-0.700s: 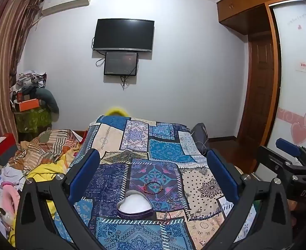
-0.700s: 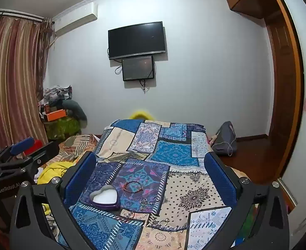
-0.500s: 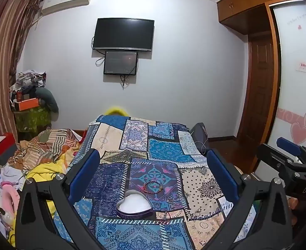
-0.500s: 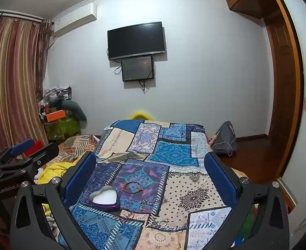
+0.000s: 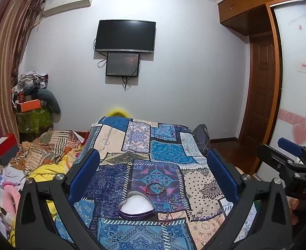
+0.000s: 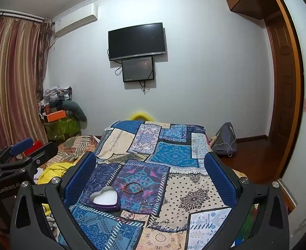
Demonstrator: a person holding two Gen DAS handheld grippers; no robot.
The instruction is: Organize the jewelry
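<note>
Your bed [image 5: 173,152] carries a patchwork cover running away toward the far wall. Both your left tongs [image 5: 153,175] and right tongs [image 6: 150,173] are spread wide above its near end, gripping nothing. The heart-shaped tin [image 5: 136,205] sits open between them, lobes nearer the far wall, tip nearer you. Just beyond it to the right lies the beaded bracelet [image 5: 155,188], flat, its long axis left to right. Small rings [image 6: 164,222] lie nearer you, right of the tin.
</note>
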